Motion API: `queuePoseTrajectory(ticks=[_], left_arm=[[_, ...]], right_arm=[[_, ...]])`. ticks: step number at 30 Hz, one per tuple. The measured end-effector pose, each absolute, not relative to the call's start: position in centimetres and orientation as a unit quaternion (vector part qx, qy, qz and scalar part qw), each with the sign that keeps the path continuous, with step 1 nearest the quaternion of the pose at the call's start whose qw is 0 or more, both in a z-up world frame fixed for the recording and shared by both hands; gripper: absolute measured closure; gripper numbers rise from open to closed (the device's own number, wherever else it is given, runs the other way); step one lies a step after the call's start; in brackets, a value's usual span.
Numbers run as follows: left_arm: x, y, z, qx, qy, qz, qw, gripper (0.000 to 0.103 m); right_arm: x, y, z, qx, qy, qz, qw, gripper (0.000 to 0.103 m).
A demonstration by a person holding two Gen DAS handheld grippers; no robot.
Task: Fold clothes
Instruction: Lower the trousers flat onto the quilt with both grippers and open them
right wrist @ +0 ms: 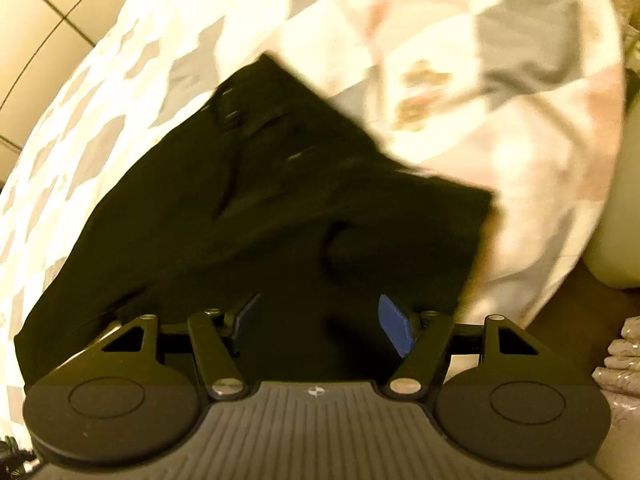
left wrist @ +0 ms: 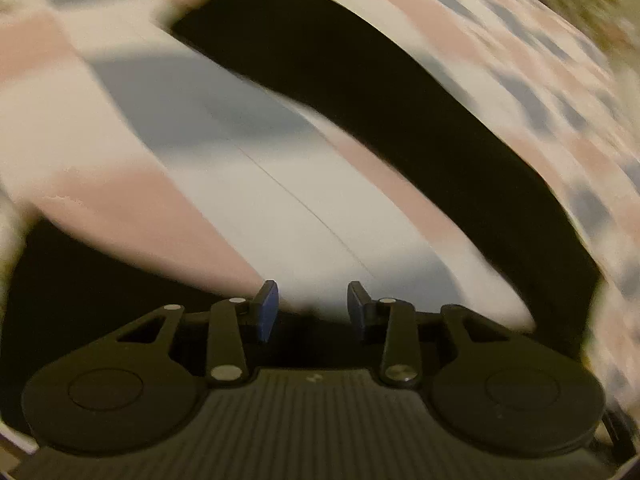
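Note:
A black garment lies spread on a bed covered by a pink, grey and white checked sheet. In the right wrist view it fills the middle, with a corner pointing away at the top. My right gripper hovers open over its near part, blue pads apart, nothing between them. In the left wrist view the black garment shows as a long dark band curving from upper left to lower right. My left gripper is open above the checked sheet, beside that band. Both views are blurred.
A tiled floor shows at the upper left of the right wrist view, past the bed's edge. A pale rounded object and a pink ruffled fabric sit at the right edge.

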State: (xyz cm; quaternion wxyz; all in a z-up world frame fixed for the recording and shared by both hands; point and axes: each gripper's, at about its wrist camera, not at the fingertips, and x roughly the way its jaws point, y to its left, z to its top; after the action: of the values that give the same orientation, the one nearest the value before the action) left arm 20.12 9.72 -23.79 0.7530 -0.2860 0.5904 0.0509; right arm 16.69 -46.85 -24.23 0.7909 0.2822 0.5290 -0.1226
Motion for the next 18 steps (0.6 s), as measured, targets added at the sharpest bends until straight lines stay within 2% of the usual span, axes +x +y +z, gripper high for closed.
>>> queuePoseTrajectory(ticks=[8,18], left_arm=[[17.2,-5.4,-26.0,-0.274,0.610,-0.029,0.743,0.067],[14.7,-12.3,-25.7,-0.274,0.599,-0.004,0.753,0.061]], right_arm=[[12.9,-52.8,-26.2,0.345,0.504,-0.075,0.788,0.035],[14.6,-58.0,-31.3,0.404,0.473,-0.054,0.781,0.035]])
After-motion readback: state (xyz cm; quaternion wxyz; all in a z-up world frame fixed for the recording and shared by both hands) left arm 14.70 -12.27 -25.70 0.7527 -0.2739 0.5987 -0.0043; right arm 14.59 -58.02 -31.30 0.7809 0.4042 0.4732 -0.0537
